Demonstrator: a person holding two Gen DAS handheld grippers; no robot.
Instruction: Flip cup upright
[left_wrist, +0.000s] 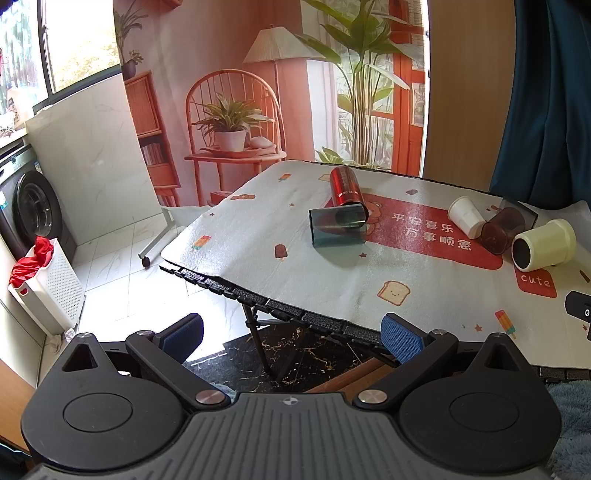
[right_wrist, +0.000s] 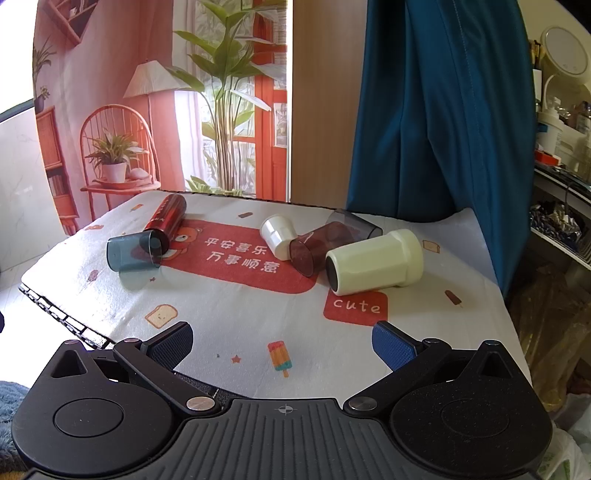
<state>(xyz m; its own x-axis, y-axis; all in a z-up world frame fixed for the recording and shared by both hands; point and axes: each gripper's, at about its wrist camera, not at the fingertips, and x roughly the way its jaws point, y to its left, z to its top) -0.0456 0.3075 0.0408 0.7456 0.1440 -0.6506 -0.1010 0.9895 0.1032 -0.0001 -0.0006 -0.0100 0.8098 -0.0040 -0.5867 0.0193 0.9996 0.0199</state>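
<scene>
Cream ribbed plastic cup (right_wrist: 375, 260) is lying sideways, near right on the desk (right_wrist: 229, 314); both the left gripper (left_wrist: 291, 334) and right gripper (right_wrist: 282, 345) are hovering wide open, empty, approaching.

Six toppled cups (right_wrist: 373, 260), perhaps one a red bottle (right_wrist: 165, 220)

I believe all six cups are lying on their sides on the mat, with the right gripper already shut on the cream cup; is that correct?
Not quite. The six cups do lie on their sides on the mat, but the right gripper is open and holds nothing. The right wrist view shows its blue pads spread wide, apart from the cream cup, which rests untouched beyond them.
</scene>
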